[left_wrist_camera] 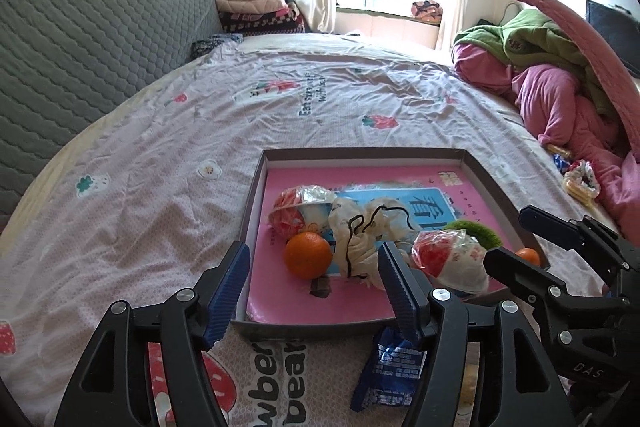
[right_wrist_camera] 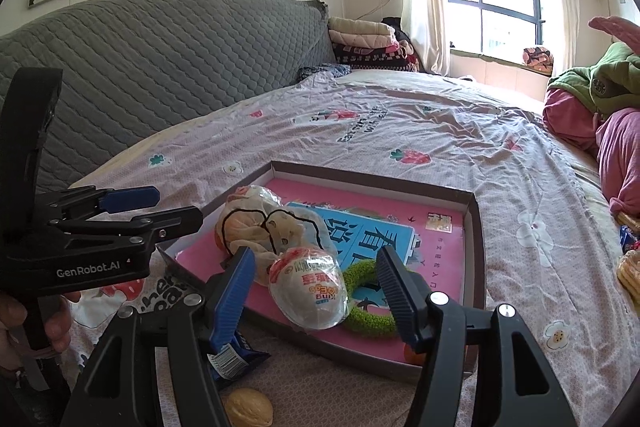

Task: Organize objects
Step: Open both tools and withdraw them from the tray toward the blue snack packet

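Risk 1: the blue packet (left_wrist_camera: 386,367) on the bedsheet (left_wrist_camera: 160,155) lies just outside the near wall of the tray (left_wrist_camera: 316,325), partly under the left gripper (left_wrist_camera: 310,293). A low pass of that gripper could drag or crush it.

Risk 2: the wrapped egg (right_wrist_camera: 308,289) in the tray looks rounded and slick; in my judgement it could roll or squirt out of a pinch placed off centre.

Risk 3: the 2 grippers work close together over 1 tray, so a collision is possible.

Left gripper: jaws spread, nothing between the pads. The orange (left_wrist_camera: 308,255) lies in the gap, toward 12 o'clock, apart from both pads. The packet sits at 5 o'clock, below the right-hand pad.

Right gripper (right_wrist_camera: 316,297): jaws spread, nothing pinched. The wrapped egg lies centred in the gap; contact with the pads does not show. The green ring (right_wrist_camera: 370,311) sits at 3 o'clock of the egg. The walnut (right_wrist_camera: 248,407) lies at 7 o'clock, outside the tray.
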`<state>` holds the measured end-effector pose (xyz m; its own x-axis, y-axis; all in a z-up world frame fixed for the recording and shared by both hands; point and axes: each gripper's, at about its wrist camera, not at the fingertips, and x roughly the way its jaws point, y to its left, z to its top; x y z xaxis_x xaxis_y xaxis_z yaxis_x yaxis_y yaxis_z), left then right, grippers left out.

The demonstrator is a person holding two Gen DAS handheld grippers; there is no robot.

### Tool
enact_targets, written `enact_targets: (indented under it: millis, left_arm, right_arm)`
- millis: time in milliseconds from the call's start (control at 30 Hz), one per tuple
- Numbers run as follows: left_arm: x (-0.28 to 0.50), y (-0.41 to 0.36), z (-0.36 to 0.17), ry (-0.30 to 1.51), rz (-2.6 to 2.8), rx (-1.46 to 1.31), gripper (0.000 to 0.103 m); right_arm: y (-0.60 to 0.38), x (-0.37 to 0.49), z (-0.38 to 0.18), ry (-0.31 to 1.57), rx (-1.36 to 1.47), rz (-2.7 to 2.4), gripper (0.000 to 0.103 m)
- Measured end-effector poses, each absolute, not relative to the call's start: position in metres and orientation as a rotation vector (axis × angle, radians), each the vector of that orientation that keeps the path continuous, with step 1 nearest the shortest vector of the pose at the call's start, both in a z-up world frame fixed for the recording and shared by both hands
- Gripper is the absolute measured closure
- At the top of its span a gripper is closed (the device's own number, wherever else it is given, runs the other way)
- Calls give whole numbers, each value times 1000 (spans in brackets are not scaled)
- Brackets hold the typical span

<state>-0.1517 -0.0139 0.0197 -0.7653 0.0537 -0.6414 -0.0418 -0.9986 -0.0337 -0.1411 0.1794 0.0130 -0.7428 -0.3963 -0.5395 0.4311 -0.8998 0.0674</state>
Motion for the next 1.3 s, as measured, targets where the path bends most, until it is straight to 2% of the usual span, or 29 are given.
enact_targets:
  millis: [633,867,1300]
  left_arm:
    - [-111,-5,45,14,2920,-1000,31]
    - [-93,-7,47,-13,2928,-984,27]
    - [-71,-5,40,-17,2910,-997,26]
  right_arm:
    - [195,-107,38,7,683,-2574,36]
    - [195,-90,43,46,630,-2616,34]
    - [198,-70,41,54,588,-2652,33]
